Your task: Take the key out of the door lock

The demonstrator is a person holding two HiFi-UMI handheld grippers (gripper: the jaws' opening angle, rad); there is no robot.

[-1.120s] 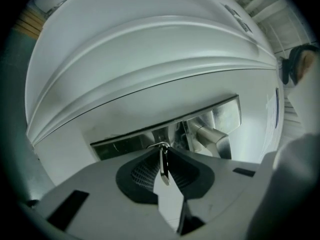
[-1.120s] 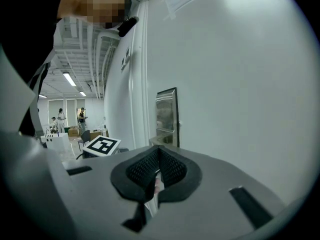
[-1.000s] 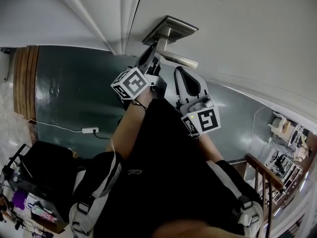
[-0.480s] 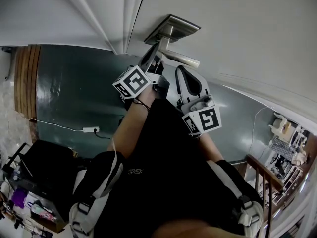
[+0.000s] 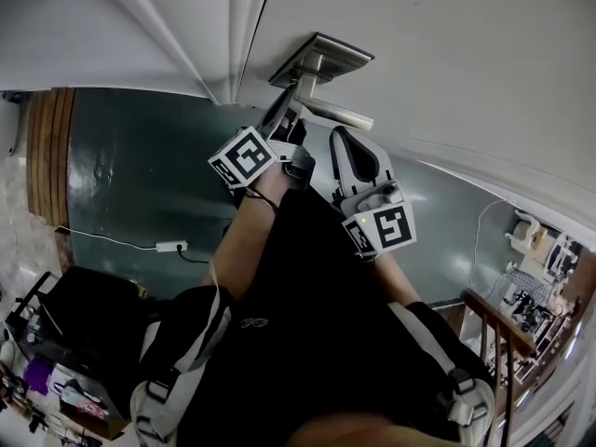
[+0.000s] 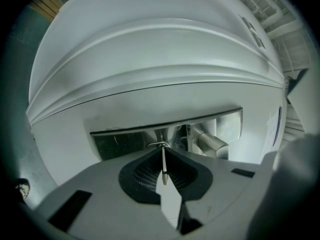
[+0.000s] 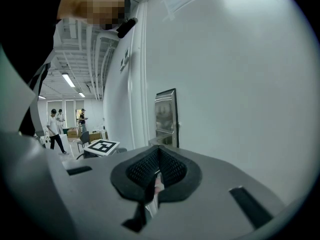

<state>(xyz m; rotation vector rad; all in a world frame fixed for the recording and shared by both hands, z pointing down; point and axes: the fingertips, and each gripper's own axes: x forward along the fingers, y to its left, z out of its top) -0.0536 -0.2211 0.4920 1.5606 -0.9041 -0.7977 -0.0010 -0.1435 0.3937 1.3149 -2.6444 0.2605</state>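
Pinching the key (image 6: 163,165) that sits in the lock plate (image 6: 120,143), the left gripper (image 6: 162,153) has just closed its jaws on it, the door handle (image 6: 212,143) jutting just beside, right gripper (image 7: 159,153) clenched empty.

One door (image 5: 447,63) carries one lock plate (image 6: 115,144), one lever handle (image 6: 212,143) and one key (image 6: 163,169). Two grippers are in frame, the left gripper (image 6: 163,151) and the right gripper (image 7: 159,151). There are two marker cubes, a left cube (image 5: 244,159) and a right cube (image 5: 386,226). Three people appear in the hall beyond: one walking person (image 7: 52,129), a second person (image 7: 60,116) and a third person (image 7: 83,116).
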